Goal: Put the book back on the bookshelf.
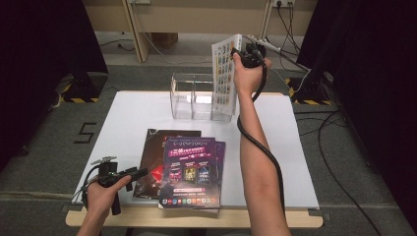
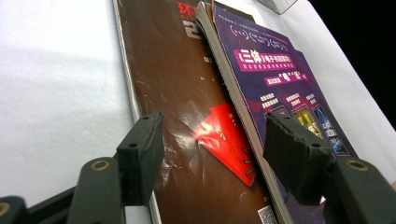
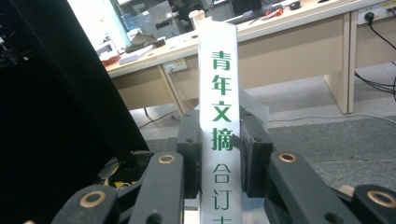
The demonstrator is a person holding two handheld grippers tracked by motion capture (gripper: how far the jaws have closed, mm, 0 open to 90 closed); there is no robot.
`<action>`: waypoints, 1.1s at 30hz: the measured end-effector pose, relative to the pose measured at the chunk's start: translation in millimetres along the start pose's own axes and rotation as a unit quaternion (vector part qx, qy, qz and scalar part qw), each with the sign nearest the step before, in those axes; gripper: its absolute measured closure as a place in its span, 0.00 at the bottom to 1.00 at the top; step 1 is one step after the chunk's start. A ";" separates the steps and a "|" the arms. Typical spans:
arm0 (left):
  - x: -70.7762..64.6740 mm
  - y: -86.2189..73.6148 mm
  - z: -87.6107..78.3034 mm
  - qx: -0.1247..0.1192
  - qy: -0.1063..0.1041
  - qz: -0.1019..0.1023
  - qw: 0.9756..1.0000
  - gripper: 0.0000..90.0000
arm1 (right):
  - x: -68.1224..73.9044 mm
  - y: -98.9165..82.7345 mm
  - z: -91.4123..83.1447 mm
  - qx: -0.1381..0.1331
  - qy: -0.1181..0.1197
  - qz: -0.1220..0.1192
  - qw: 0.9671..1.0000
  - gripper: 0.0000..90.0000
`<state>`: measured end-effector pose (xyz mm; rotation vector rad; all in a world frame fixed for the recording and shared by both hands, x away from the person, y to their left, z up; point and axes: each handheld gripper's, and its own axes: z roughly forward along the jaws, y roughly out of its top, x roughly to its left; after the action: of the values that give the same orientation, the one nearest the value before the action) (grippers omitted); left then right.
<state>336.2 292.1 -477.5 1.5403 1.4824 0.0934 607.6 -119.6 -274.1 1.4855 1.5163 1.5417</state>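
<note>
Nearest you, your left hand-held gripper (image 1: 140,172) rests with jaws apart beside the purple magazine (image 1: 191,169) on the bench (image 1: 133,113), while your right hand-held gripper (image 1: 241,53) clamps a white bound magazine (image 1: 225,73) upright by its spine, apparently for slotting into the clear rack (image 1: 194,98).

Rack (image 1: 192,101) stands at the table's (image 1: 128,118) far middle, with a book (image 1: 224,73) upright over its right end, clamped by its spine between the jaws of the right gripper (image 1: 244,55), just right of the book. Near the front edge two magazines (image 1: 191,169) lie stacked on the right part of a third, flat magazine (image 1: 152,157). Left gripper (image 1: 140,173) sits at the front left, just left of that pile, jaws apart and pointing at it.
</note>
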 end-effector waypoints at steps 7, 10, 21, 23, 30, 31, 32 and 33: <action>0.8 -0.5 -1.1 0.001 0.001 -0.001 1.000 0.42 | -1.0 -2.4 3.6 0.004 -0.002 0.000 1.000 0.82; 0.6 -0.3 -1.5 0.000 0.001 -0.001 1.000 0.42 | -1.2 -1.3 4.6 0.003 -0.005 -0.001 1.000 0.82; 2.9 -1.0 -2.0 0.000 0.001 -0.005 1.000 0.42 | -3.8 0.5 9.1 -0.006 -0.006 0.013 1.000 0.82; 3.3 -1.5 -1.4 0.000 0.002 -0.006 1.000 0.42 | -2.2 -0.8 8.9 -0.008 -0.007 0.010 1.000 0.82; 2.4 -1.8 -0.9 0.000 0.003 -0.004 1.000 0.42 | 1.4 -8.6 5.3 -0.014 -0.011 -0.010 1.000 0.82; 2.2 -1.9 -0.7 0.000 0.002 -0.004 1.000 0.42 | 1.4 -9.7 4.7 -0.014 -0.012 -0.015 1.000 0.82; 2.2 -2.1 -0.2 0.002 0.002 -0.004 1.000 0.42 | 1.3 -10.8 4.0 -0.014 -0.012 -0.016 1.000 0.82; 2.4 -2.5 0.0 0.005 0.002 -0.001 1.000 0.42 | 1.1 -12.3 3.2 -0.015 -0.013 -0.015 1.000 0.82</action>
<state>335.0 293.6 -480.4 1.5477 1.4908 0.0876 606.3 -114.5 -285.7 1.4531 1.4877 1.5151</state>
